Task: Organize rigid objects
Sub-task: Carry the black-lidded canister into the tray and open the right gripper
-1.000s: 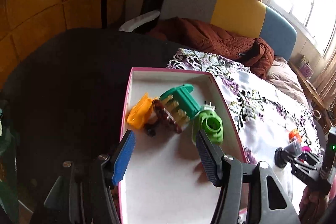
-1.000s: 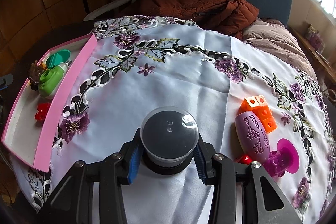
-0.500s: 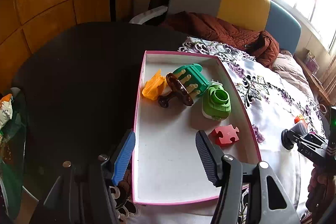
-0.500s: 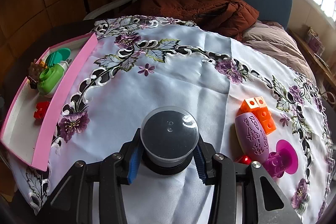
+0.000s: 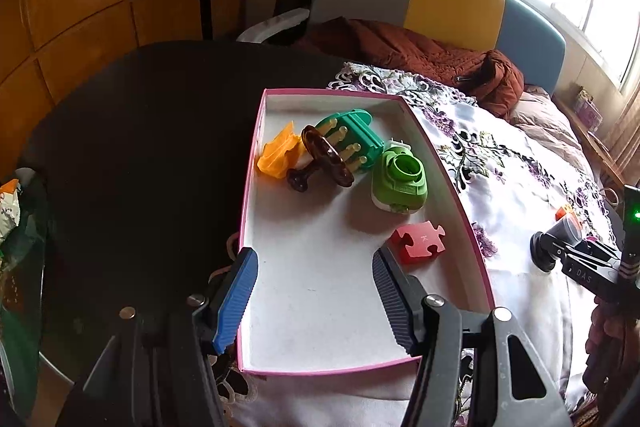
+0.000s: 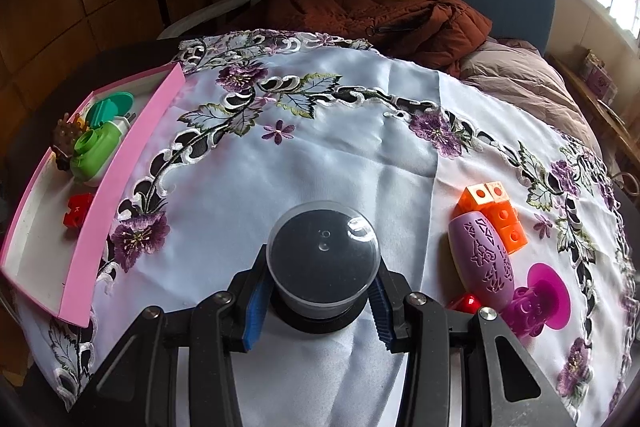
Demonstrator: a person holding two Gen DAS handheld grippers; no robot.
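A pink-rimmed white tray (image 5: pixel 332 99) holds an orange piece (image 5: pixel 278 155), a brown comb clip (image 5: pixel 324 159), a green brush (image 5: pixel 356 139), a green round gadget (image 5: pixel 400 179) and a red puzzle piece (image 5: pixel 420 241). My left gripper (image 5: pixel 314 261) hangs open over the tray's near end, with nothing between its fingers. My right gripper (image 6: pixel 320 281) is shut on a grey round jar with a clear lid (image 6: pixel 322 255), which stands on the flowered tablecloth (image 6: pixel 320 127). The tray (image 6: pixel 132 143) lies to its left. The left wrist view shows that jar (image 5: pixel 562 229) at the far right.
Orange linked cubes (image 6: pixel 496 211), a purple oval case (image 6: pixel 480 255), a magenta suction toy (image 6: pixel 536 299) and a small red piece (image 6: pixel 466 303) lie right of the jar. A brown jacket (image 6: pixel 380 23) lies on a sofa behind. Dark bare table (image 5: pixel 140 147) lies left of the tray.
My left gripper has drawn back from the far end of the tray, still open. The red puzzle piece now shows lying by its right finger. The right gripper and jar have not moved.
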